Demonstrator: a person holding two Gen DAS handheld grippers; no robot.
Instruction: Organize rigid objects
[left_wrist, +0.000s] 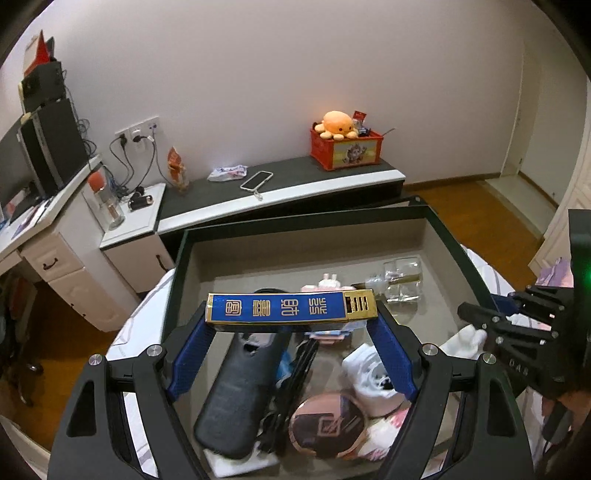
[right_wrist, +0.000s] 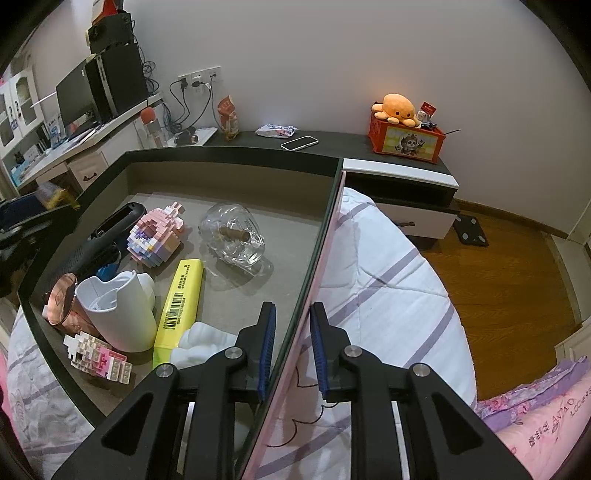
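Left gripper (left_wrist: 291, 317): fingers (left_wrist: 190, 354) clamp blue-and-gold box (left_wrist: 291, 308) by its 2 ends, box held level above dark-rimmed tray (left_wrist: 306, 225). Right gripper (right_wrist: 291, 350): fingers (right_wrist: 267, 347) narrow, gripping right wall of tray (right_wrist: 325, 236), 1 finger inside, 1 outside. Tray rests on striped bed quilt (right_wrist: 388, 280). Tray contents: glass skull bottle (right_wrist: 232, 236), pink block figure (right_wrist: 155, 236), yellow highlighter box (right_wrist: 179, 306), white cup (right_wrist: 118, 310), black remote (left_wrist: 240, 391), round pink tin (left_wrist: 327, 424)
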